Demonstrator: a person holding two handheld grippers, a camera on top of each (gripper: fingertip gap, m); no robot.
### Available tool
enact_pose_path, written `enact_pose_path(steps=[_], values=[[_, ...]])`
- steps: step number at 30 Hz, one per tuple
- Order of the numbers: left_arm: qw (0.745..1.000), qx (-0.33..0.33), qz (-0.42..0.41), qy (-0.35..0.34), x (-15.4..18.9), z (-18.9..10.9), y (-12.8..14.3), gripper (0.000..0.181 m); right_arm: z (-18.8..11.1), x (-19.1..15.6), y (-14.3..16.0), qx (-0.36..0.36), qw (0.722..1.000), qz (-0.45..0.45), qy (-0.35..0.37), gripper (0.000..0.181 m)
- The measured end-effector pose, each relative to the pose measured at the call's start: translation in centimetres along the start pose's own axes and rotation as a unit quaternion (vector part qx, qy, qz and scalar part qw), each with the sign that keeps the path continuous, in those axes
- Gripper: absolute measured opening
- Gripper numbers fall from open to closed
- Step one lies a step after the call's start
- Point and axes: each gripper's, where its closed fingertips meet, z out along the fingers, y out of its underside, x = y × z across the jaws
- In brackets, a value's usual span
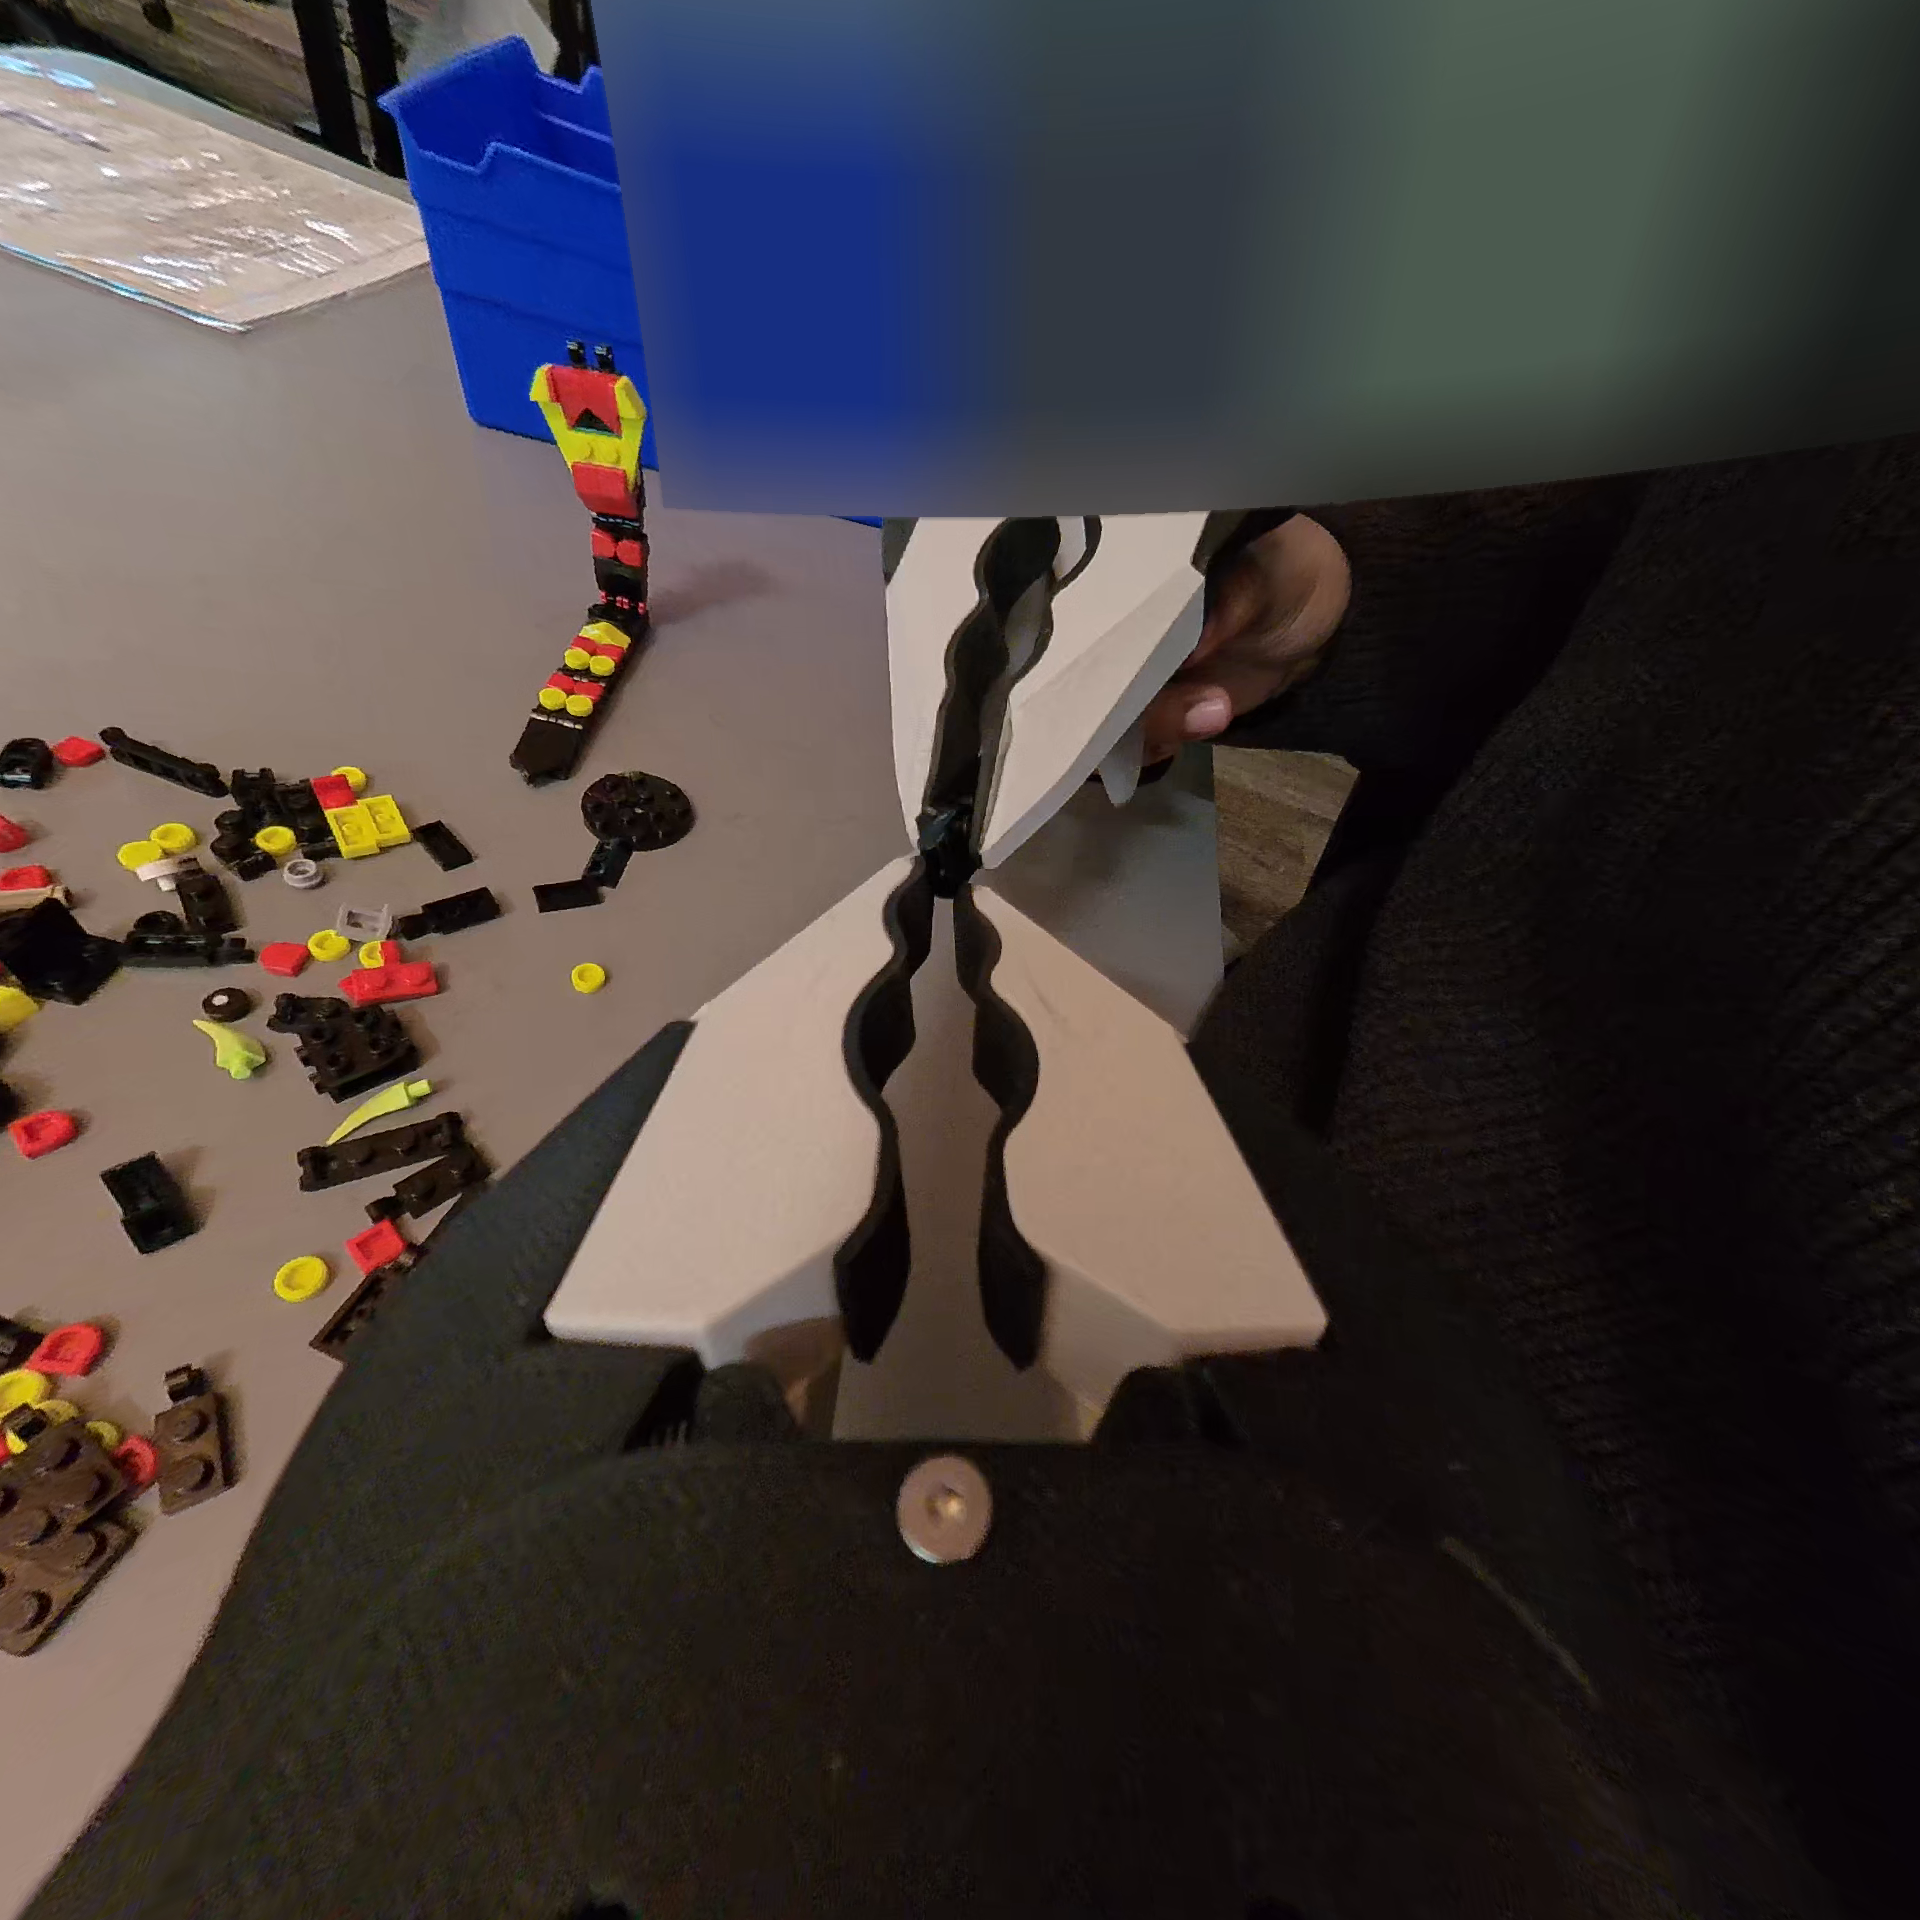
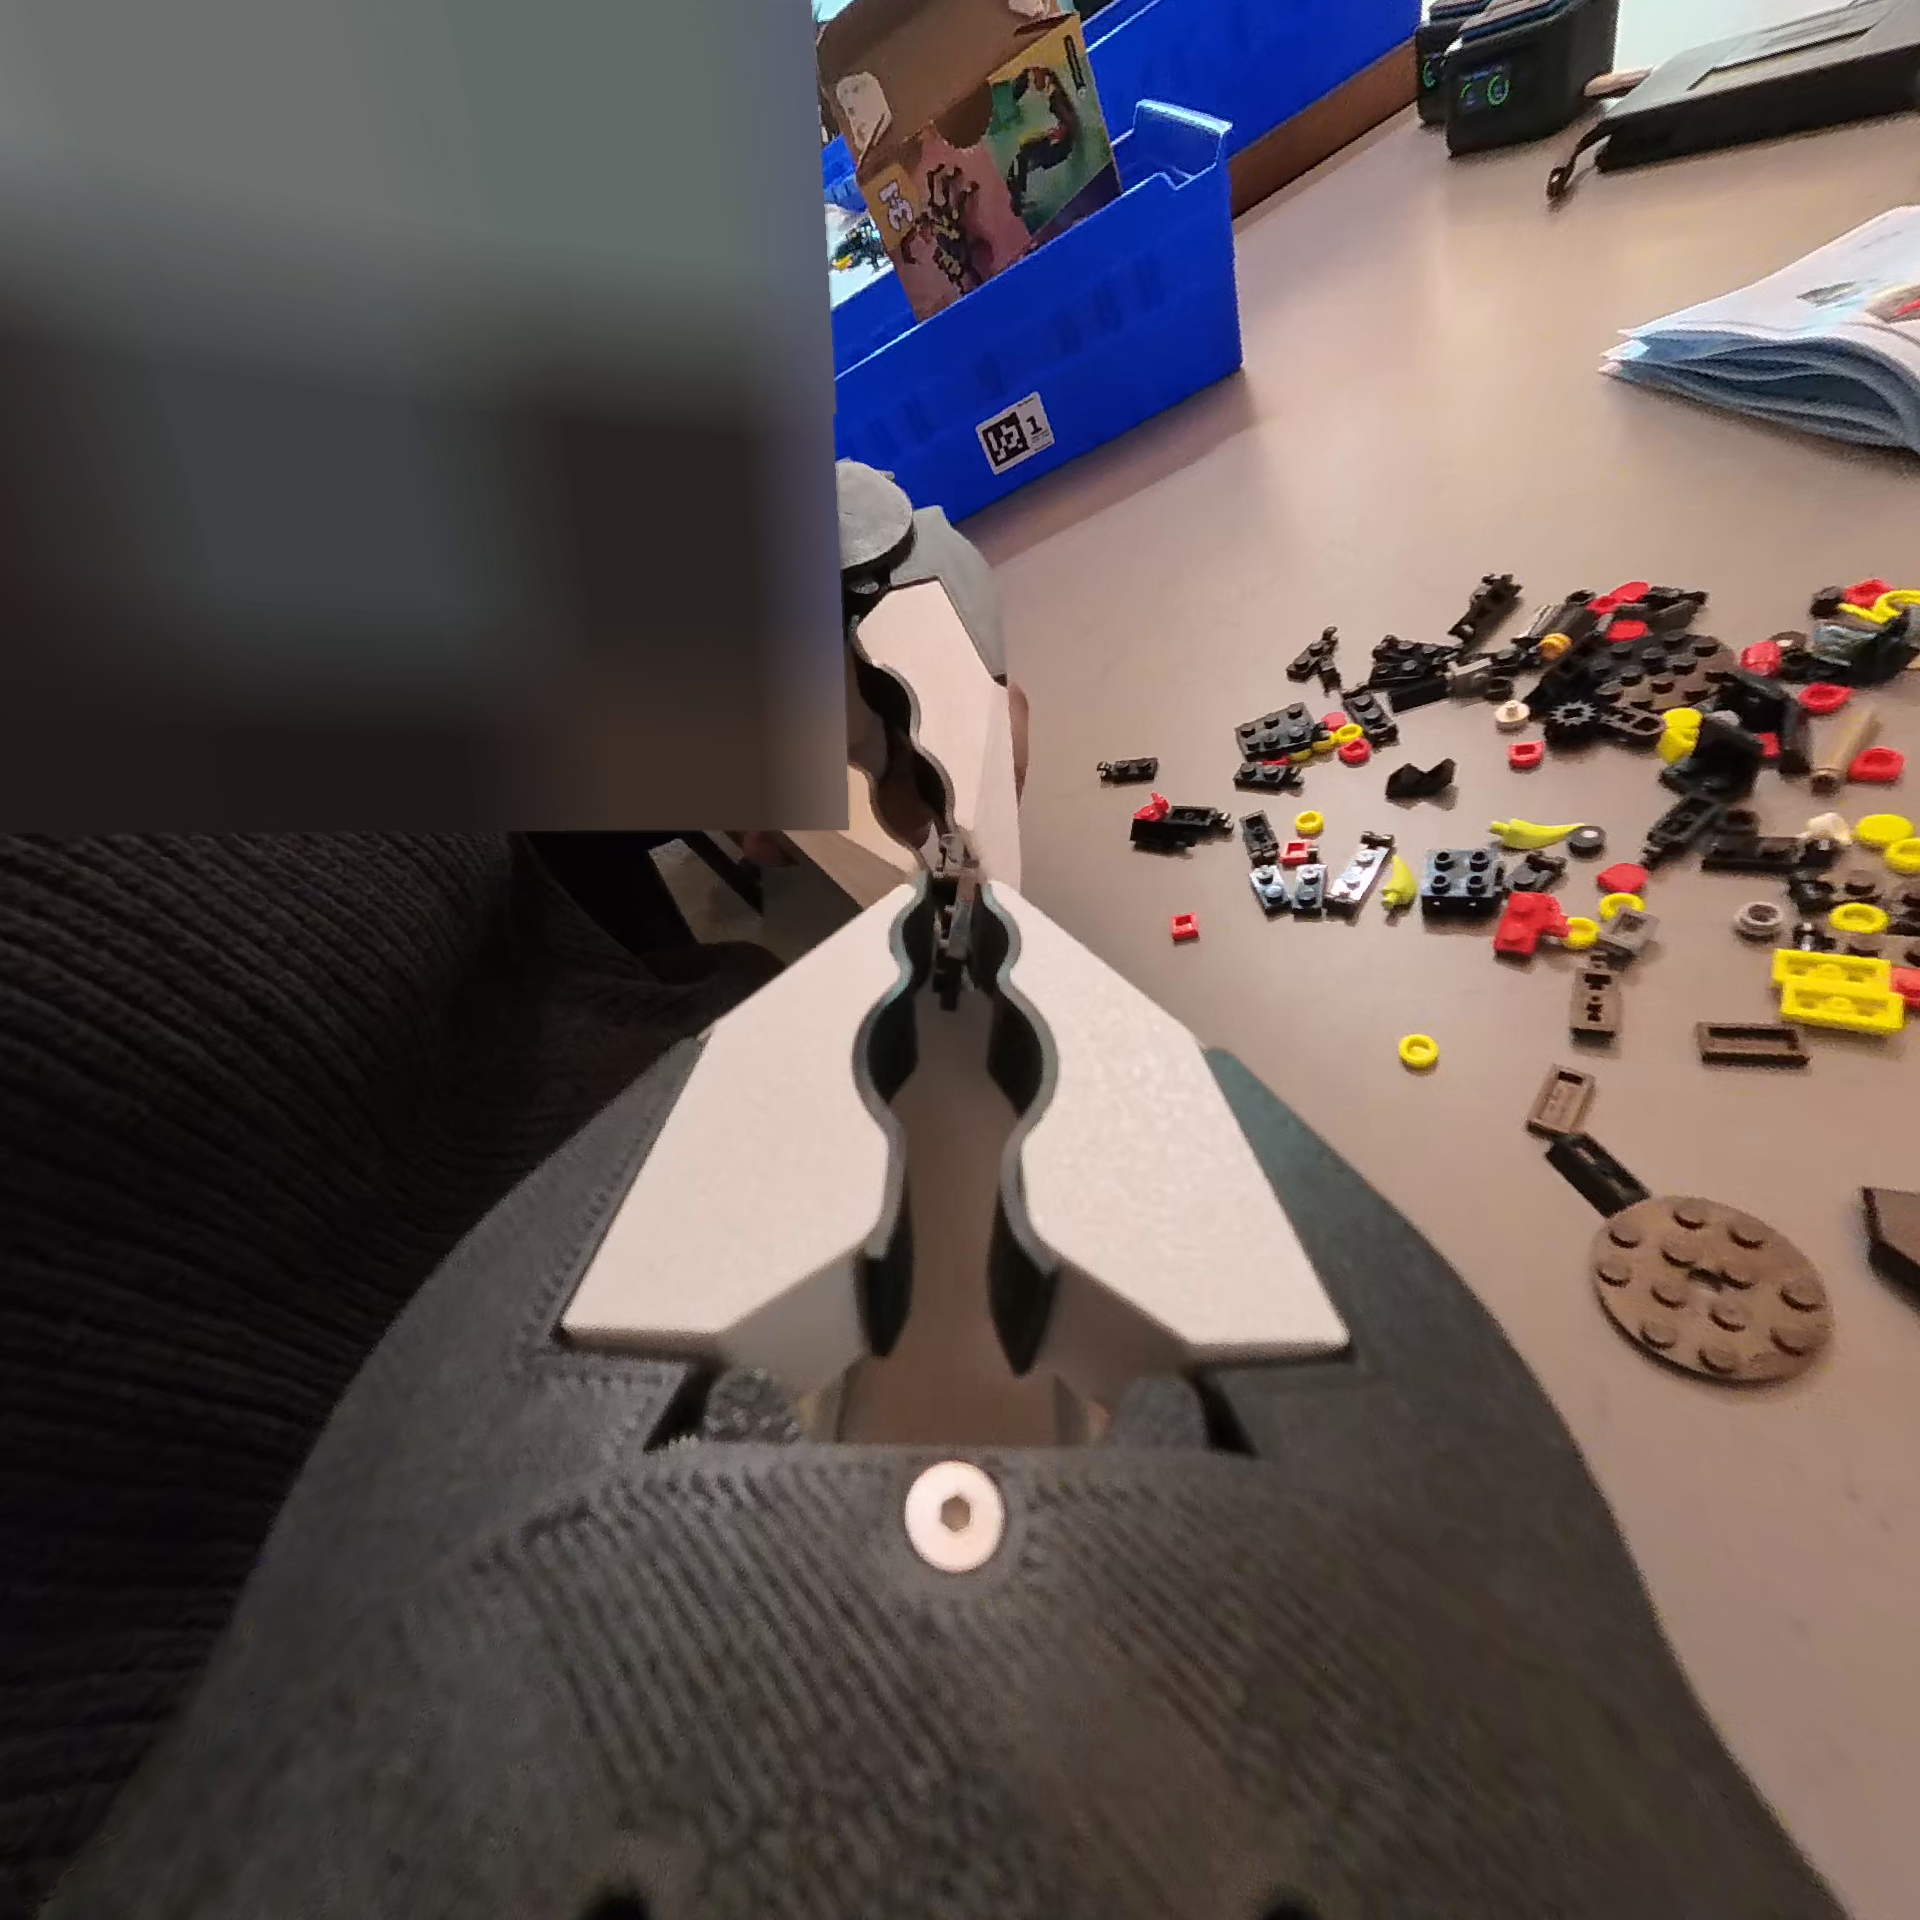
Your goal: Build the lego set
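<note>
My two tools meet tip to tip in the air just off the worktop's [image 2: 1351, 436] near edge. My left hand-held gripper [image 1: 943, 883] is nearly closed, pinching a small black piece [image 1: 945, 847]. My right hand-held gripper [image 2: 951, 914] is nearly closed too, around a thin black part [image 2: 951, 935] whose long axis runs along my fingers, straight toward the left tips. Joining them looks like the step in hand. The loose bricks [image 2: 1621, 831] lie on the worktop, well apart.

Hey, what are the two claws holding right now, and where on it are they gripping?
A small black lego piece, pinched between them in mid-air. The left claw and the right claw each clamp an opposite end at their tips.
</note>
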Motion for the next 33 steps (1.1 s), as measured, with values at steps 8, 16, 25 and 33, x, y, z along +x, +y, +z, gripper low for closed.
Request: enact_pose_path(steps=[8,16,25,33], values=[[1.000,-0.011,-0.002,0.005,0.0,0.0,0.2,0.017,-0.1,0.2,0.3,0.000,1.000,0.012,-0.017,0.005],[0.997,-0.013,0.060,-0.038,-0.9,-0.4,0.2,0.017,-0.1,0.9,1.7,-0.018,0.988,0.138,-0.062,0.005],[0.995,-0.039,0.096,-0.014,0.2,-0.2,1.2,0.007,0.0,0.3,3.1,-0.046,0.956,0.261,-0.129,0.006],[0.992,-0.061,0.109,0.007,1.0,0.0,2.1,0.007,0.1,-0.3,3.7,-0.068,0.939,0.296,-0.159,0.005]])
